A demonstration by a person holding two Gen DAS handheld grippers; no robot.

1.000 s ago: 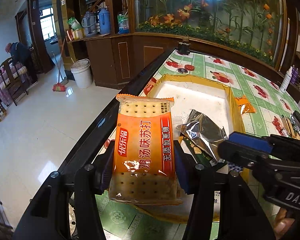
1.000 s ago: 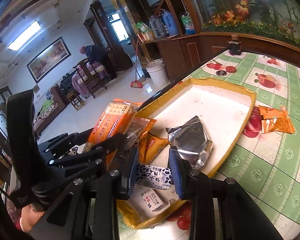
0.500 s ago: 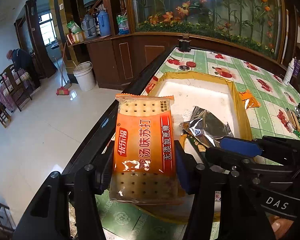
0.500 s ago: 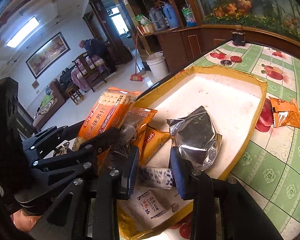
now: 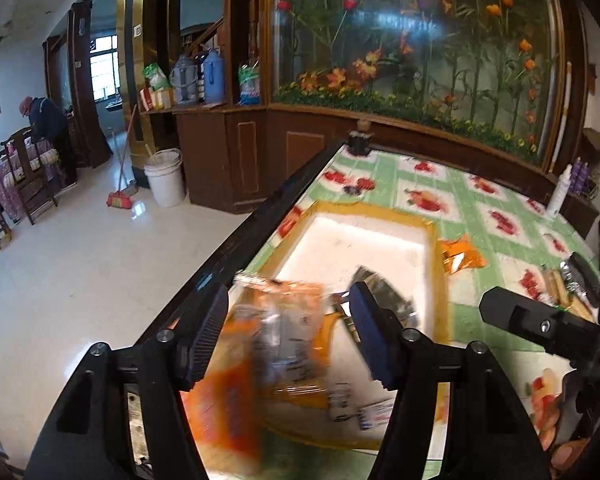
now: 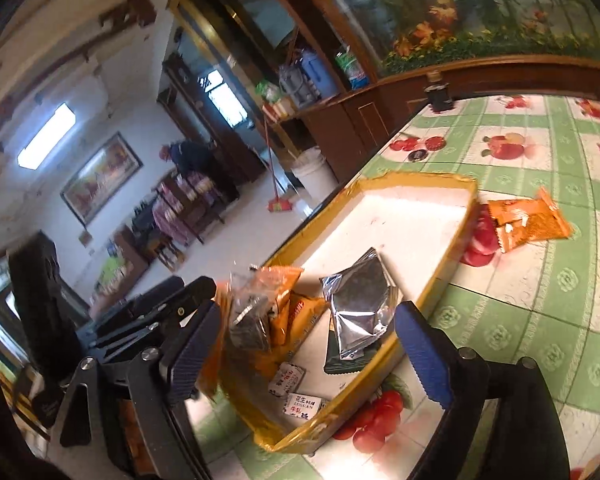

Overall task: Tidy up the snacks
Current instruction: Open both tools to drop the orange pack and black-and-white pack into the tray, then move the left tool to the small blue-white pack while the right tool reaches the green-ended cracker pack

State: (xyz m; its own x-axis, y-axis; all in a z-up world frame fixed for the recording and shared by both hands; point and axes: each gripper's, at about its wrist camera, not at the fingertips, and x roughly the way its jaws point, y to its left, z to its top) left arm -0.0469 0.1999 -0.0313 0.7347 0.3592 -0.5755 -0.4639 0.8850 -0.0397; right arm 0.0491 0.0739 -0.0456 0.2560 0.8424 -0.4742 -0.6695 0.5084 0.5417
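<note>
Both tongs are spread wide with nothing held, honestly. The orange cracker pack (image 5: 236, 384) is seen as a blur under the left gripper (image 5: 288, 336), at the near left corner of the yellow-rimmed tray (image 6: 432, 296). It's probably light, crinkly and slippery, with brittle crackers inside, so a gentle pinch across the short width would be advised. From the right gripper (image 6: 308, 352), the silver foil pouch (image 6: 360, 308) is seen just ahead in the tray, and another orange packet (image 6: 528, 224) lies outside on the tablecloth (image 6: 540, 320).

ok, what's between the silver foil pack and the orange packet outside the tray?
Bare tray floor, then its yellow wall; shows in the right wrist view.
</note>
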